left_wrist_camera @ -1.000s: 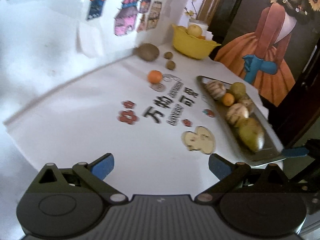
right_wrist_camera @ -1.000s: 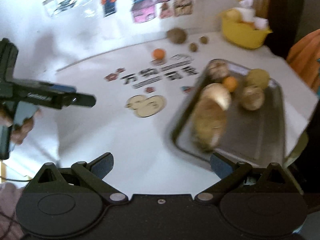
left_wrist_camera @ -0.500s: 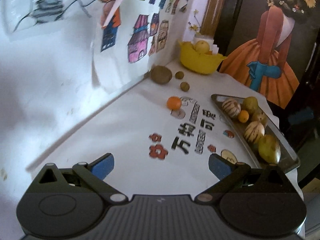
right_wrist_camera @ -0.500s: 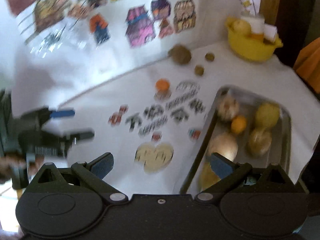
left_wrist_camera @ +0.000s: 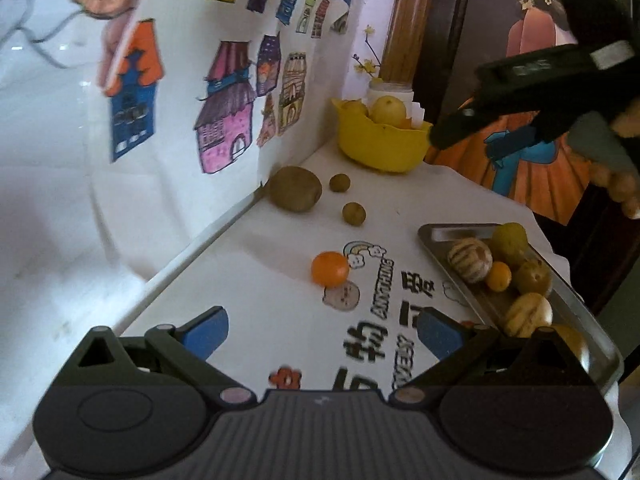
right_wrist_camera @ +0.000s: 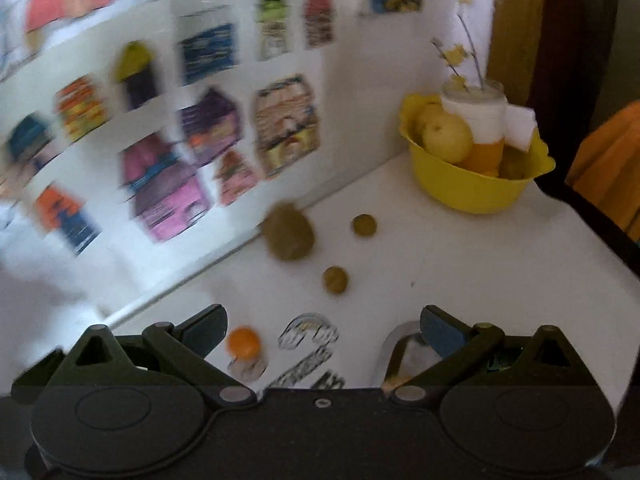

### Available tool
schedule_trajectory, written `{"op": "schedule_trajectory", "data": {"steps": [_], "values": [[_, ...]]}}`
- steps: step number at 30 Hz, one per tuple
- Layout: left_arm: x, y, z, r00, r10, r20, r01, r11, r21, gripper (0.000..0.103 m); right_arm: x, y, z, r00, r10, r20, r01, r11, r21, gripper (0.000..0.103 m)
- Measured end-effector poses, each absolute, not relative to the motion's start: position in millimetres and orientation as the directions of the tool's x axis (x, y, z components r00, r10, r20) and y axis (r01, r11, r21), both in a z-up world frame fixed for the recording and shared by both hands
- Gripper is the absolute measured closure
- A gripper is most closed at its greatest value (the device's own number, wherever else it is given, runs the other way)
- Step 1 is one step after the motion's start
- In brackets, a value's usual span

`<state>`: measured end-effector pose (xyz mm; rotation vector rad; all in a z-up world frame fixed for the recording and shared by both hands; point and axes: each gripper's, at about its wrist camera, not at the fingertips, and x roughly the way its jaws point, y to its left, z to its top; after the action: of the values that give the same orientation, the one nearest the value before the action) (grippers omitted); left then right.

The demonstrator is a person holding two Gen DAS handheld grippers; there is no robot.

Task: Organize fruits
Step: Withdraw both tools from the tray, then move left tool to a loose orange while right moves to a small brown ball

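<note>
A white tabletop (left_wrist_camera: 256, 248) printed with cartoon stickers and lettering stood against a wall covered in coloured drawings of houses (left_wrist_camera: 224, 120). The left claw (left_wrist_camera: 322, 330) hovered low over the near part of the tabletop, its blue-padded fingers spread wide with nothing between them. Just beyond it an orange (left_wrist_camera: 329, 267) sat alone on the cloth, beside a small rainbow print. Farther back, close to the wall, lay a large brown kiwi (left_wrist_camera: 295, 189), and near it two small round brownish fruits (left_wrist_camera: 353, 213), apart from each other.

At the right edge of the tabletop a metal tray (left_wrist_camera: 576, 300) held a cluster of fruit: two striped melons (left_wrist_camera: 469, 260), a small orange fruit between them, and several yellow-green ones. The fruit lay touching one another along the tray. In the far corner a yellow bowl (left_wrist_camera: 380, 144) held pale yellow fruit, with a white cup rising behind it.

The right claw (right_wrist_camera: 322, 330) was also spread wide and empty. Its own camera view was blurred; it looked toward the kiwi (right_wrist_camera: 289, 236), the two small fruits (right_wrist_camera: 335, 280) and the yellow bowl (right_wrist_camera: 472, 192), with the orange (right_wrist_camera: 243, 342) just beside its left finger. From the left camera the right gripper appeared as a dark body at the upper right, held in a person's hand (left_wrist_camera: 618, 184), well above the tray.
</note>
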<state>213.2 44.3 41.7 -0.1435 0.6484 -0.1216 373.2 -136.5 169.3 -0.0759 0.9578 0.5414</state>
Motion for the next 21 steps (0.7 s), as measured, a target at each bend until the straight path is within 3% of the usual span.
{"op": "schedule_trajectory", "data": {"steps": [8,15,21], "values": [[249,39,26,0.786,-0.171,-0.595,0.077,0.981,-0.18,0.001,412,-131,122,0.401,0.437,-0.805,-0.441,0.862,0.249,0.001],[270,33,15,0.784,-0.156,-0.601,0.081,0.985,-0.15,0.002,427,-123,91,0.397,0.463,-0.793,-0.457,0.849,0.266,0.01],[281,31,13,0.788,-0.148,-0.597,0.079,0.987,-0.14,0.009,432,-115,77,0.398,0.464,-0.792,-0.5,0.833,0.237,0.021]]}}
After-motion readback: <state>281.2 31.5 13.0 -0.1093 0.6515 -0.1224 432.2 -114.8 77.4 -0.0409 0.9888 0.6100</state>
